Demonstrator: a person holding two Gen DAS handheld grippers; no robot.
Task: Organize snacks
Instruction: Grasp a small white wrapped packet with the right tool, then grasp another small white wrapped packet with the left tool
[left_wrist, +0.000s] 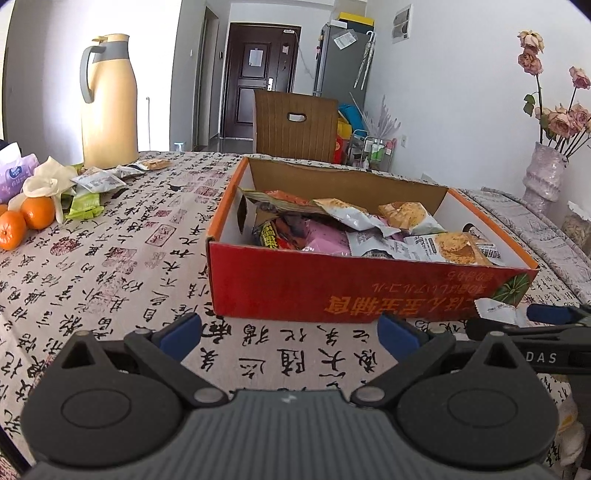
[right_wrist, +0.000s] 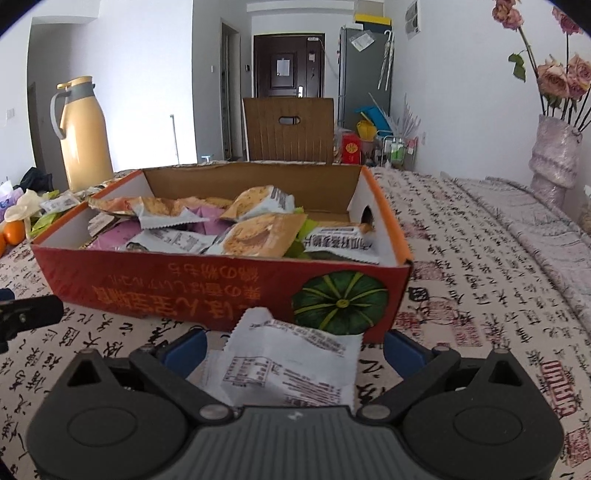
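Note:
A red cardboard box (left_wrist: 332, 288) with an orange rim stands on the table and holds several snack packets (left_wrist: 384, 229); it also shows in the right wrist view (right_wrist: 184, 280). My left gripper (left_wrist: 290, 332) is open and empty just in front of the box. My right gripper (right_wrist: 295, 347) is open, with a white snack packet (right_wrist: 291, 365) lying between its fingers in front of the box; the pads stand apart from it. That packet (left_wrist: 495, 308) and the right gripper's fingers (left_wrist: 550, 314) show at the right of the left wrist view. More loose packets (left_wrist: 96, 181) lie at the far left.
A yellow thermos jug (left_wrist: 109, 103), oranges (left_wrist: 26, 219), a cream glove (left_wrist: 48, 181) and a tissue pack (left_wrist: 14, 173) sit at the table's far left. A vase of dried roses (right_wrist: 554, 155) stands at the right. A wooden chair (left_wrist: 295, 125) is behind the table.

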